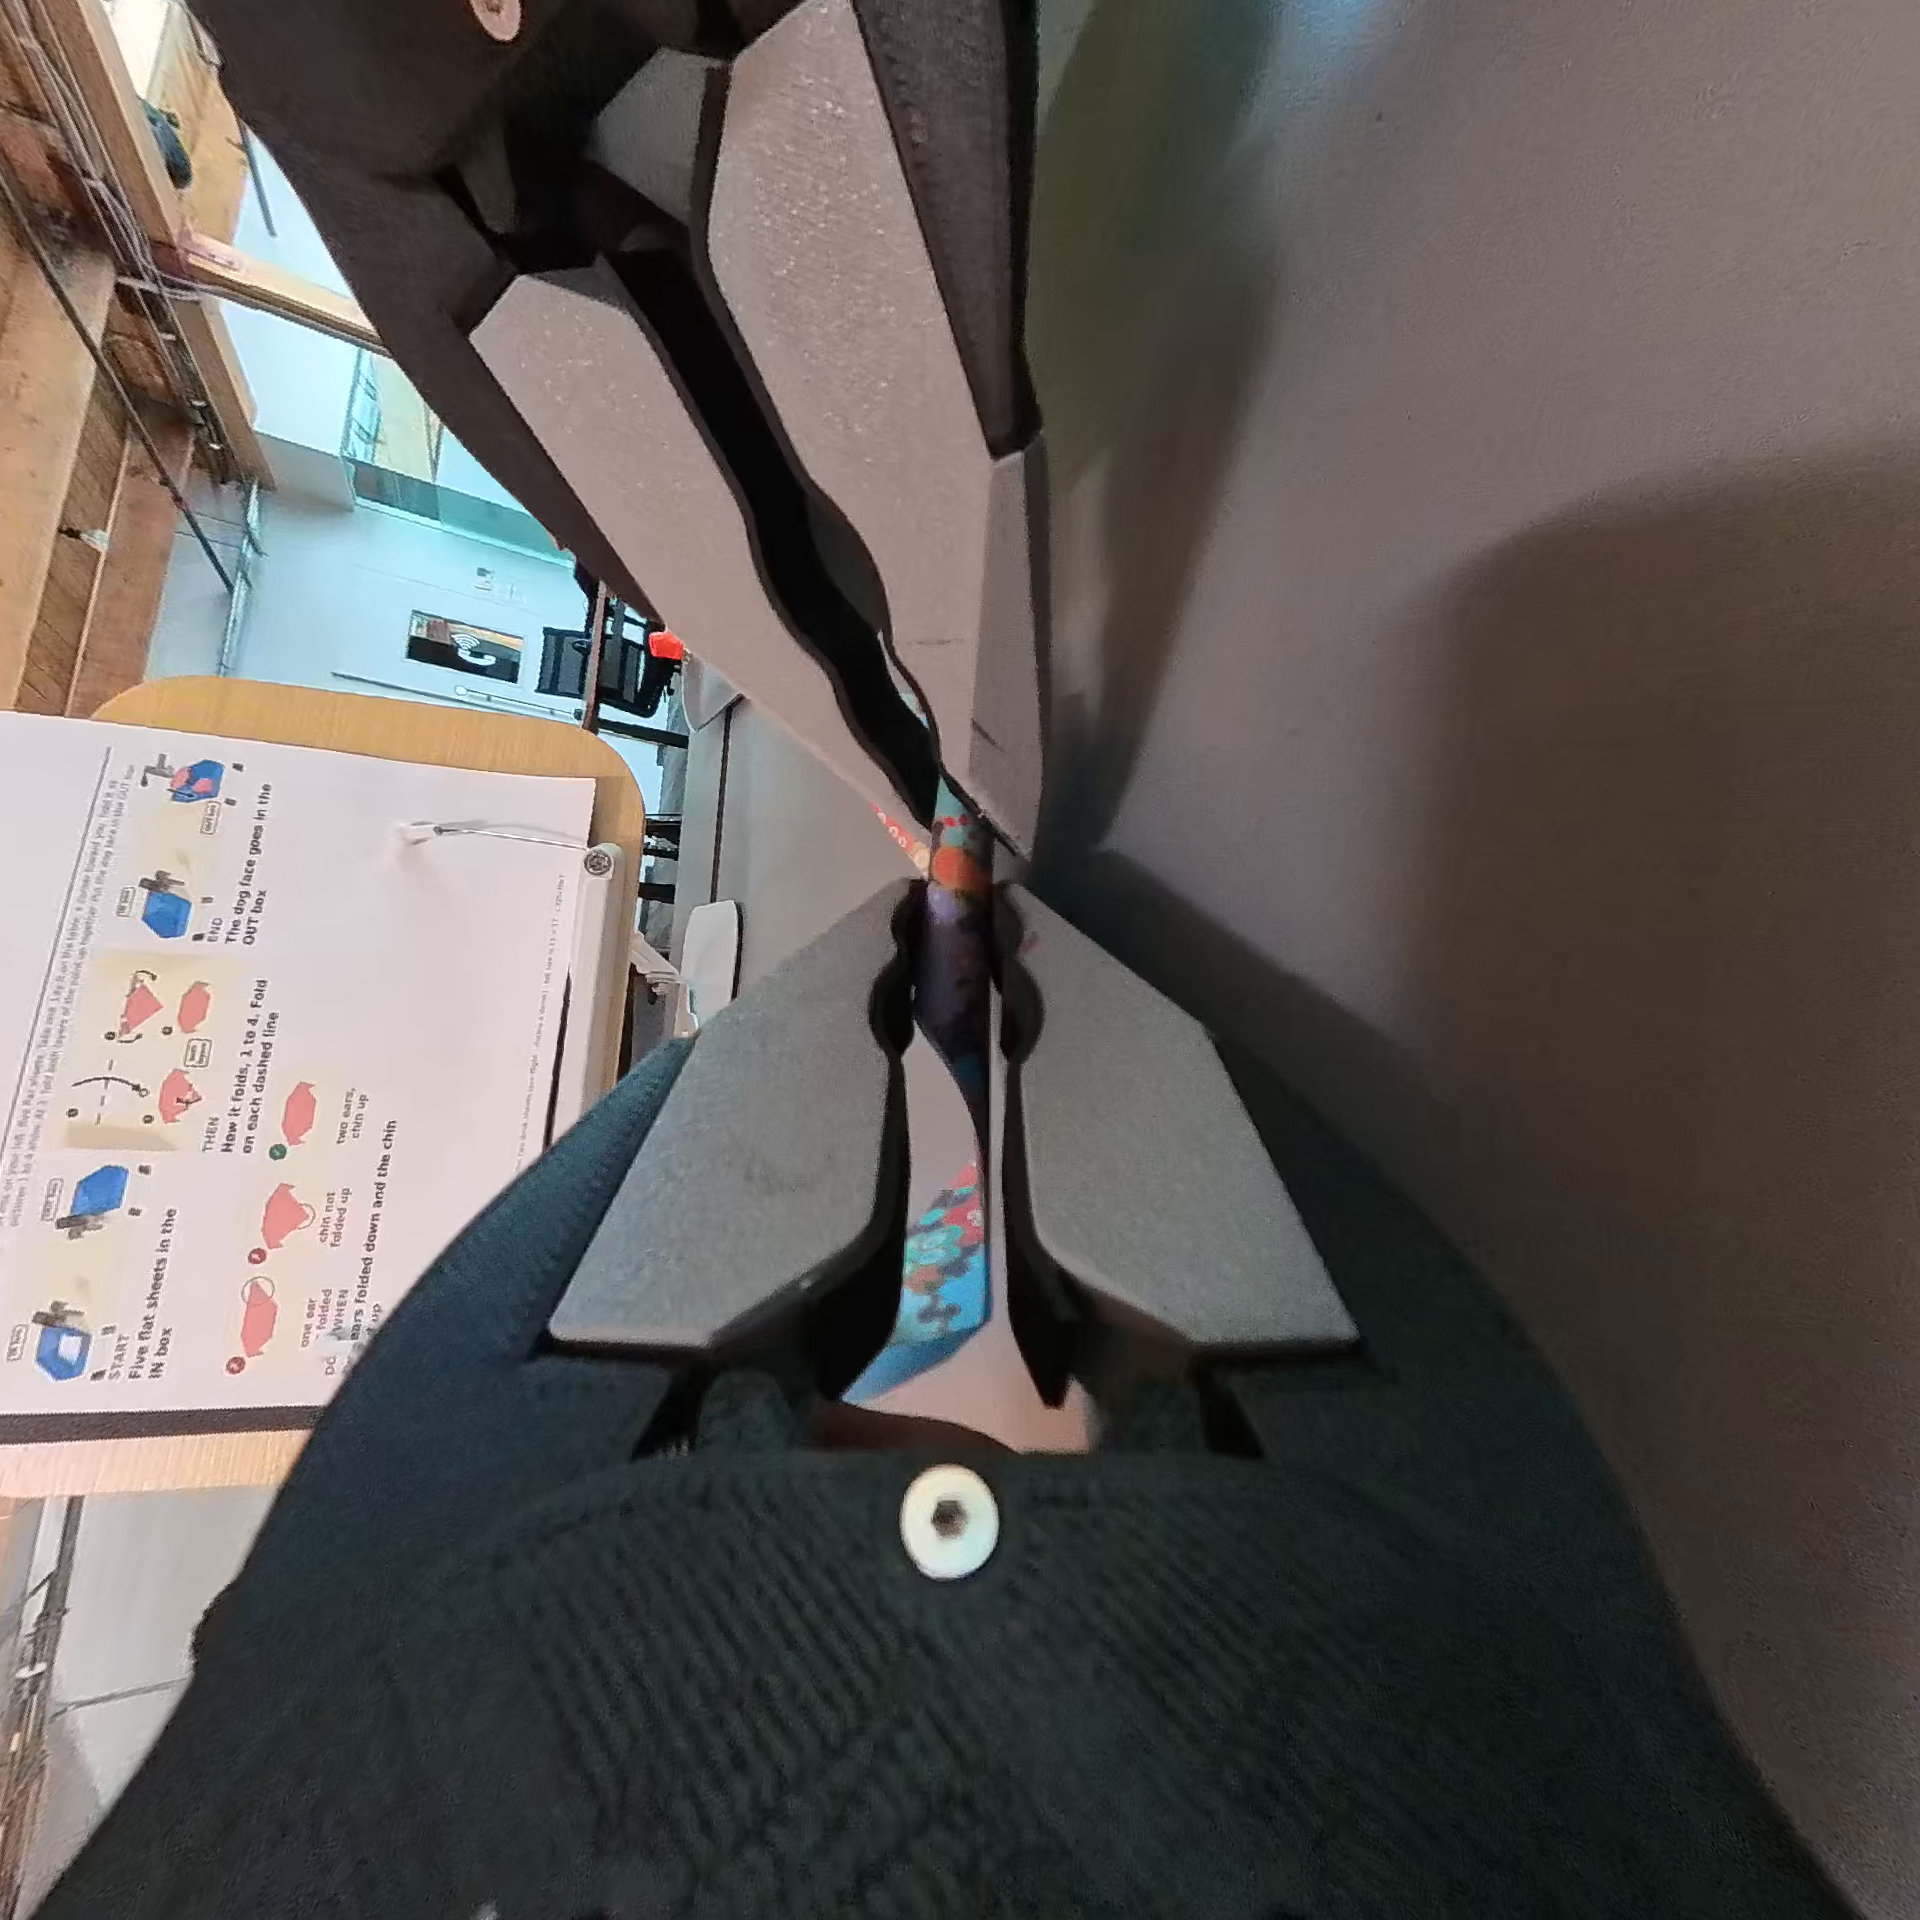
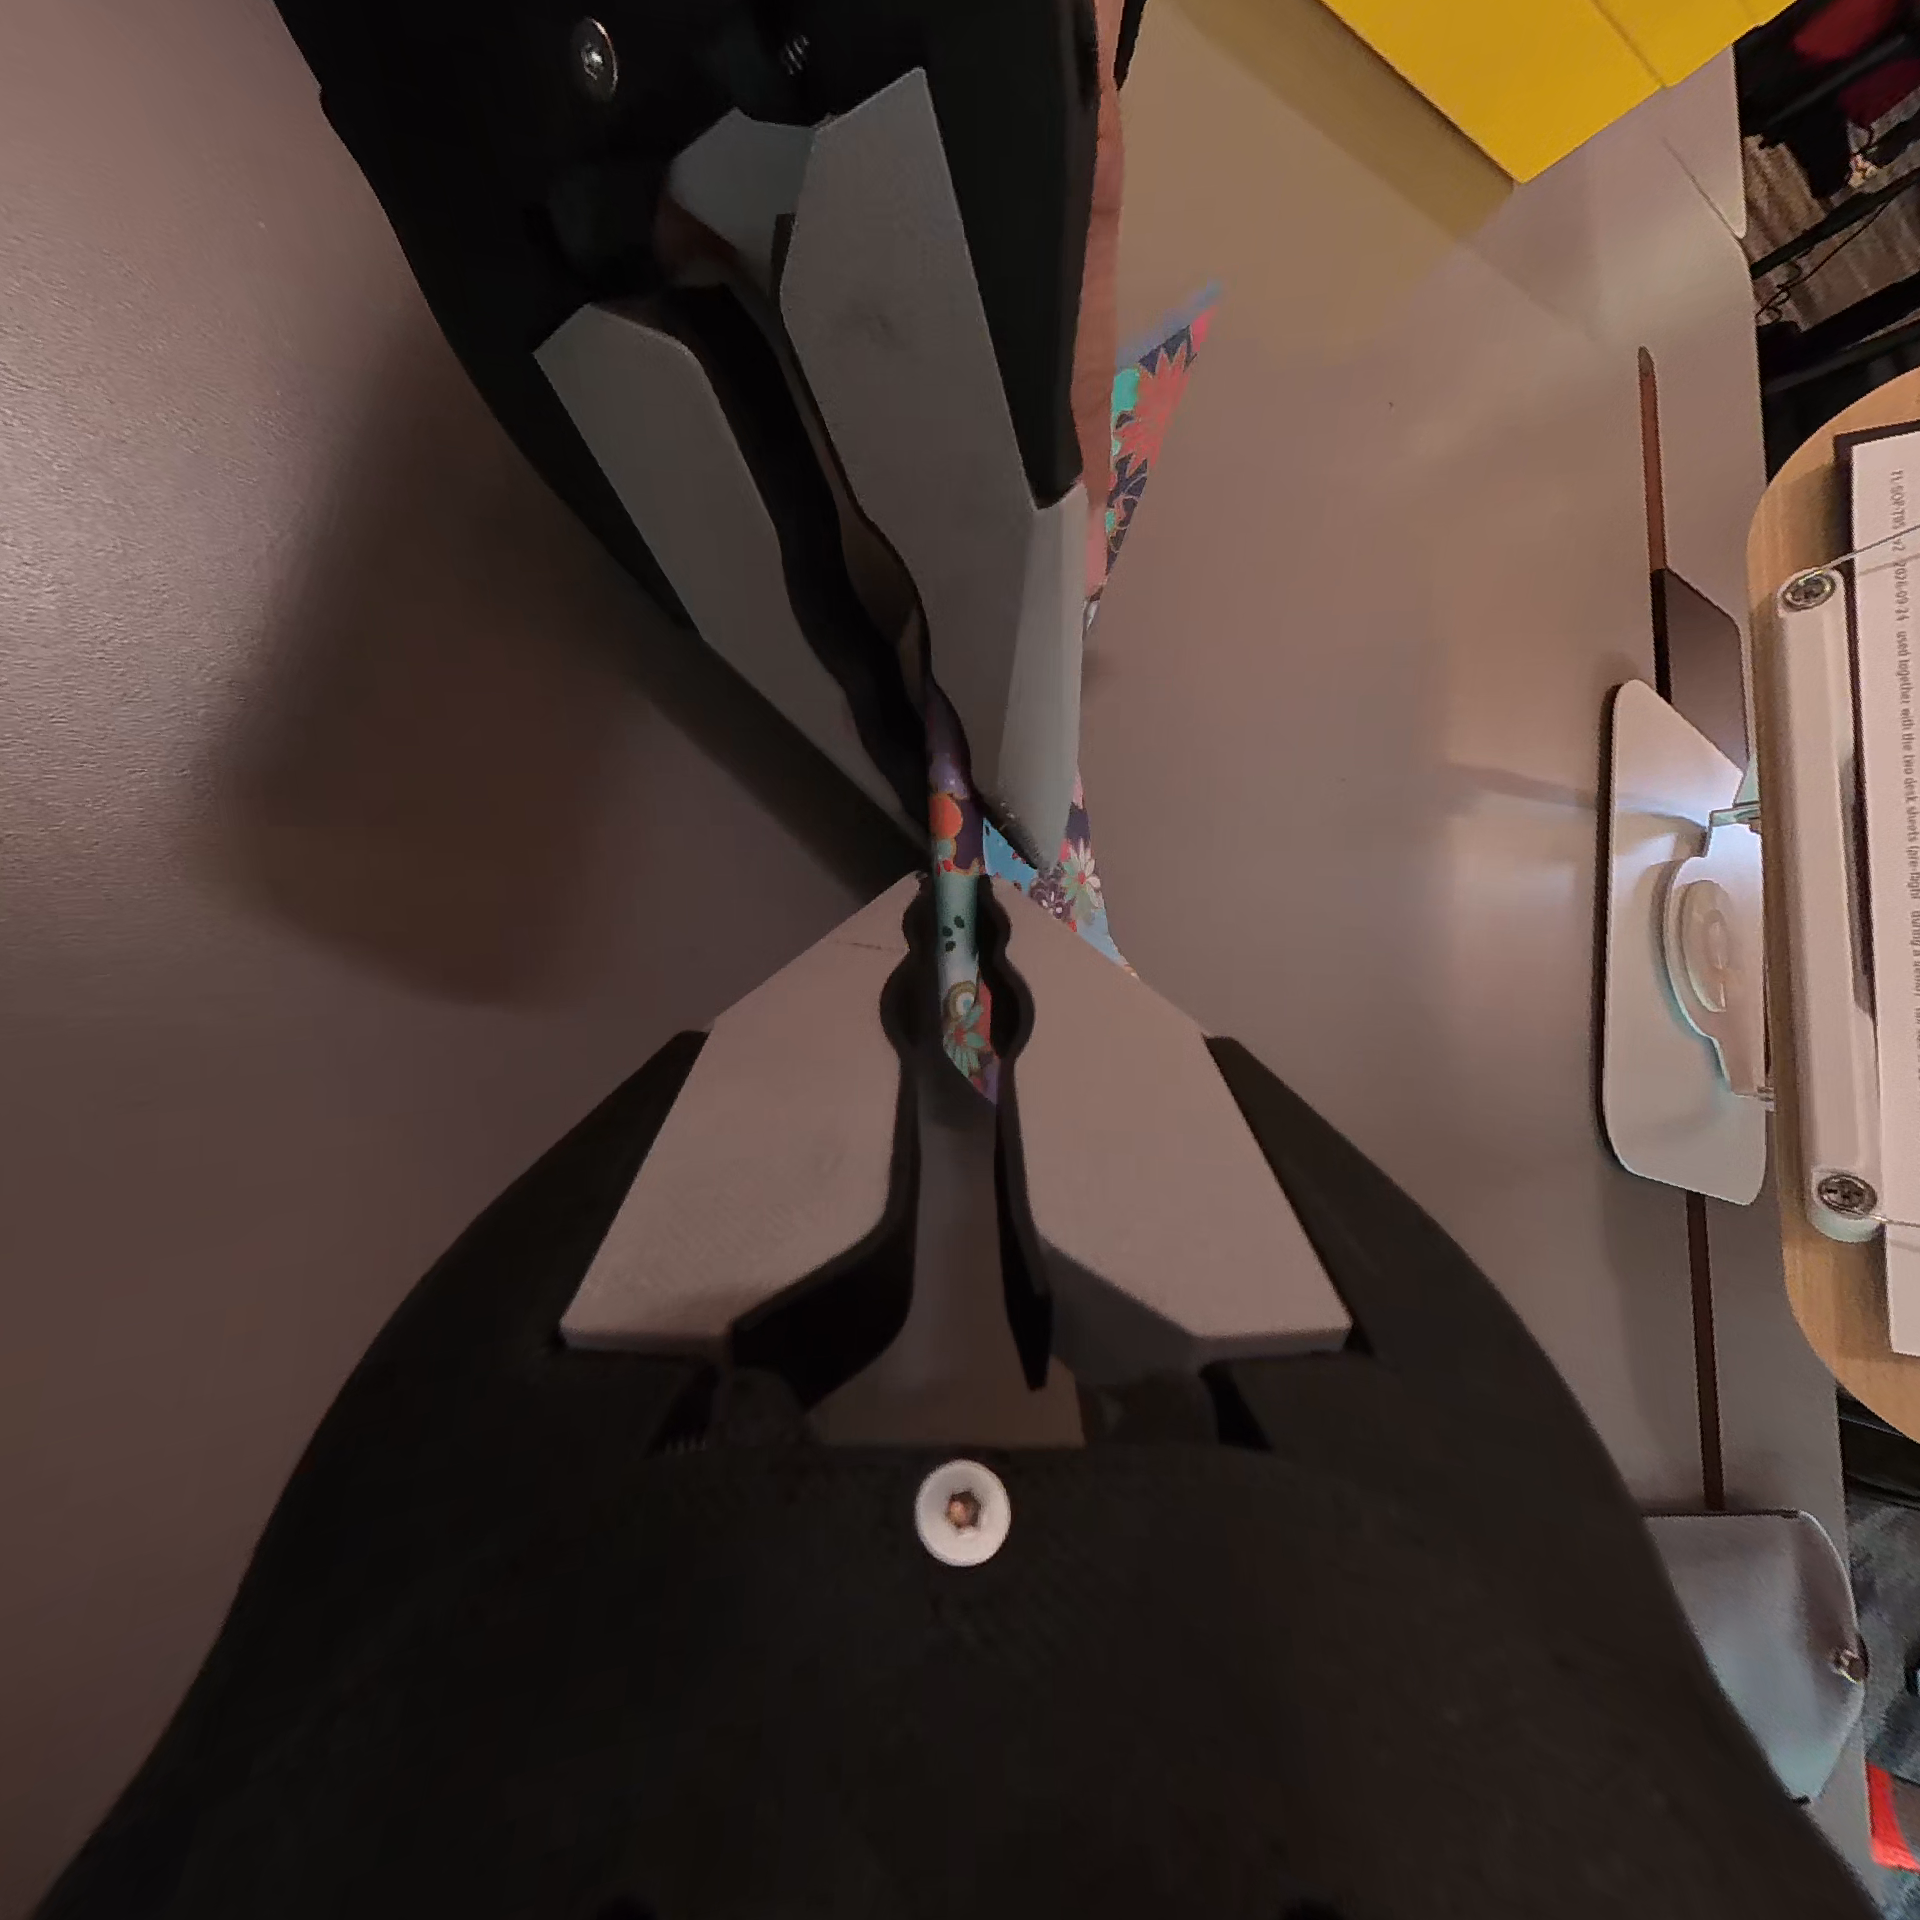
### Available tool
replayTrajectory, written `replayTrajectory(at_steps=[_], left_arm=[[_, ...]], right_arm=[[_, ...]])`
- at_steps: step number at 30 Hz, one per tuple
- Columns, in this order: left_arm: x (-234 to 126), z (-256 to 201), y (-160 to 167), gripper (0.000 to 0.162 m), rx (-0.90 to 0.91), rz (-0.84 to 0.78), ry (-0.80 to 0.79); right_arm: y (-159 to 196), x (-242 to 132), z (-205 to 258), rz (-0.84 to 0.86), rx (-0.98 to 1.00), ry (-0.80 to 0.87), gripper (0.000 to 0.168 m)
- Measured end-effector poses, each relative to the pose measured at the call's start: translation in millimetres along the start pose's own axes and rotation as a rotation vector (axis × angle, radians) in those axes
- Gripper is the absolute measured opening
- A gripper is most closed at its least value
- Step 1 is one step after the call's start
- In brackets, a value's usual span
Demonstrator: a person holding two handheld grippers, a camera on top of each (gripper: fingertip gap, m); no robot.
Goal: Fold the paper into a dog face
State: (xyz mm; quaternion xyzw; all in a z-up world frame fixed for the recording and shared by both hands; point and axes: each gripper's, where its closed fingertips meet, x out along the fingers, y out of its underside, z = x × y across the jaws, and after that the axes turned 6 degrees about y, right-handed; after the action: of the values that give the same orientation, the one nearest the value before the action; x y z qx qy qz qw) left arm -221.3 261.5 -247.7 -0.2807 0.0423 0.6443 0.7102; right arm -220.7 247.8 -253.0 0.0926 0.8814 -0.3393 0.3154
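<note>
Tip to tip above the grey bench (image 2: pixel 1351 727), the left hand-held gripper (image 1: pixel 958 894) and right hand-held gripper (image 2: pixel 961 904) each clamp the floral origami paper (image 2: pixel 961 997); a yellow box (image 2: pixel 1496 73) sits beyond, contents unseen.

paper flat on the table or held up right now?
Held up. Left tongs and right tongs both pinch the floral paper, tip to tip; it stands edge-on above the grey table.

Both tools (image 2: pixel 961 914) pinch the flowered paper (image 2: pixel 961 1023) tip-to-tip.

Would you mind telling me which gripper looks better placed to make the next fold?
Hard to call: left gripper and right gripper are both shut on the patterned paper, tip to tip; neither has an evident advantage.
</note>
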Motion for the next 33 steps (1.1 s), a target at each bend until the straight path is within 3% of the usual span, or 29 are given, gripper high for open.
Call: replayTrajectory(at_steps=[6, 10, 13, 27, 31, 33], left_arm=[[0, 1, 0, 0.008, -0.005, -0.002, -0.001], [-1, 2, -1, 0.017, -0.011, -0.009, -0.007], [-2, 0, -1, 0.01, -0.015, -0.013, 0.009], [-4, -2, -9, 0.007, -0.035, -0.061, 0.024], [-4, -1, -6, 0.021, -0.045, -0.049, 0.016], [-4, 0, -6, 0.019, -0.053, -0.052, 0.018]], right_arm=[[0, 0, -1, -0.001, -0.011, 0.013, 0.002], [3, 1, -1, 0.013, -0.01, 0.009, 0.0], [2, 0, -1, 0.01, -0.007, 0.013, 0.0], [6, 2, -1, 0.033, -0.022, 0.021, 0.0], [4, 0, 3, 0.008, -0.038, -0.002, 0.0], [3, -1, 2, 0.004, -0.036, 0.003, 0.0]])
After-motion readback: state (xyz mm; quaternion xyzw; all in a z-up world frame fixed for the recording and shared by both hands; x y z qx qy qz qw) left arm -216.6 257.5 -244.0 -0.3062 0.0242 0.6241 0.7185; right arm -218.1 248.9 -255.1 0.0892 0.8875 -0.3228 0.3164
